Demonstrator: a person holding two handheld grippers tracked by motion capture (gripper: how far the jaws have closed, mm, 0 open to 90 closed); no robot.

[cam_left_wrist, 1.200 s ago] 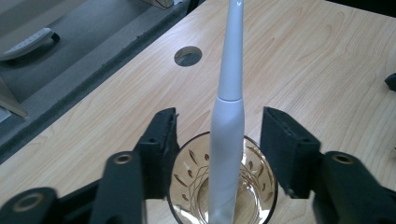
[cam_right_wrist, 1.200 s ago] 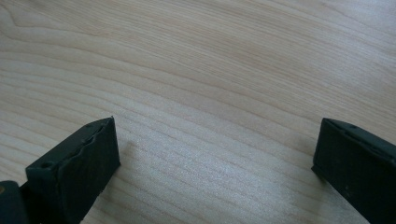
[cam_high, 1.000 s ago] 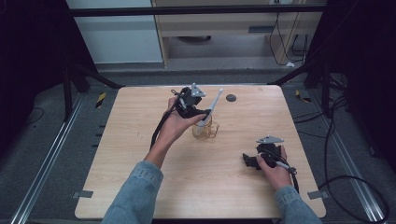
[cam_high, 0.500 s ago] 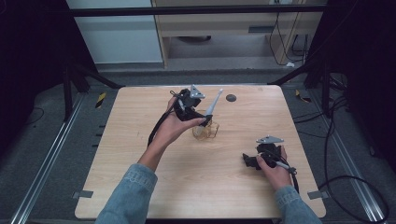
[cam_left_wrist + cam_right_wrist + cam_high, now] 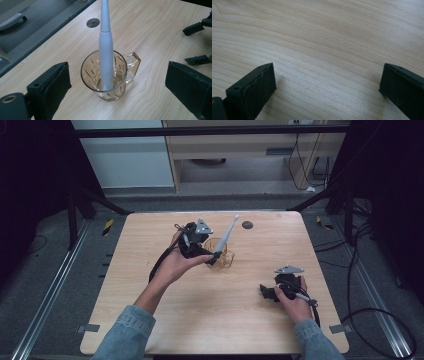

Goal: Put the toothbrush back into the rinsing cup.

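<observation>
The surface (image 5: 150, 320) is a pale wood-grain top with rounded corners and a small round dark grommet (image 5: 247, 225) near its far edge. It stands on a grey floor crossed by metal rails, with black cables trailing off to the right and a light cabinet beyond the far edge.

Just ahead of the left hand-held gripper (image 5: 117, 85) stands an amber glass mug (image 5: 107, 75) with cut leaf patterns and an angular handle, which points away from that gripper and to its right. In the mug stands a slim pale grey-white electric toothbrush handle (image 5: 106, 52), base down on the bottom of the glass. Its long axis runs nearly upright, leaning against the rim, with the narrow end pointing up and away from the gripper.

The left hand-held gripper's jaws stand wide apart, one on each side of the mug, touching nothing. The right hand-held gripper (image 5: 327, 82) rests low over bare wood, well apart from the mug, its jaws also spread.
</observation>
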